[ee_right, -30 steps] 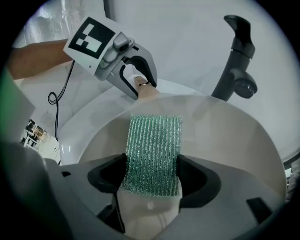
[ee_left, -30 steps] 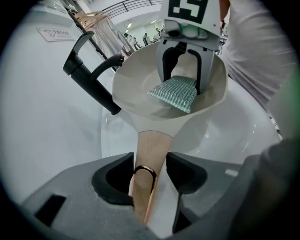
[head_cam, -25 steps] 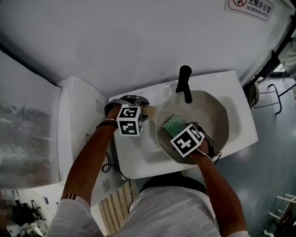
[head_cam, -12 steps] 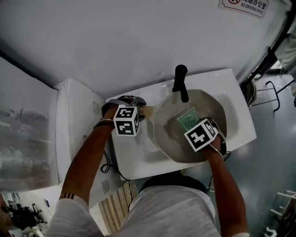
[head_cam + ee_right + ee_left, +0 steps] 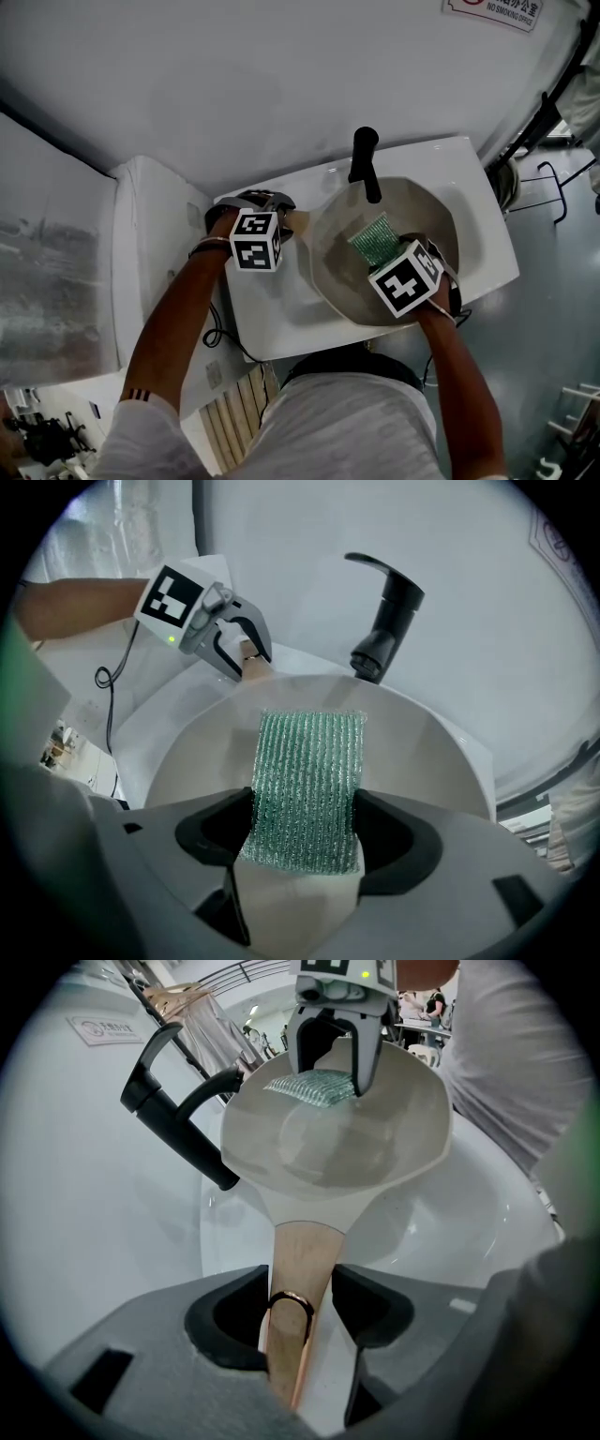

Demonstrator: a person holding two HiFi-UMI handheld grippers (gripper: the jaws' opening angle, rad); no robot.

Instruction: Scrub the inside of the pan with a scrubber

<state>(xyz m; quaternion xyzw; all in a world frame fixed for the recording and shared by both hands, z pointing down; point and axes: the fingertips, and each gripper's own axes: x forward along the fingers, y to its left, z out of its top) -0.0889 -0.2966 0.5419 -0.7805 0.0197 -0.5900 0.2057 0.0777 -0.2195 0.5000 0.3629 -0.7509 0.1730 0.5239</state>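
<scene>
A cream pan lies in the white sink, its wooden handle pointing left. My left gripper is shut on that handle; in the left gripper view the handle, with a copper ring on it, runs between the jaws of the left gripper. My right gripper is shut on a green mesh scrubber, which lies over the middle of the pan's inside. In the right gripper view the scrubber sticks out past the right gripper over the pan.
A black faucet stands at the sink's far rim and reaches over the pan's far edge. White wall lies beyond it. A white cabinet adjoins the sink on the left, with a cable hanging by it.
My right gripper has carried the scrubber from the pan's left side, near the handle, rightward to the middle of the pan. The left gripper has kept its hold on the handle.
</scene>
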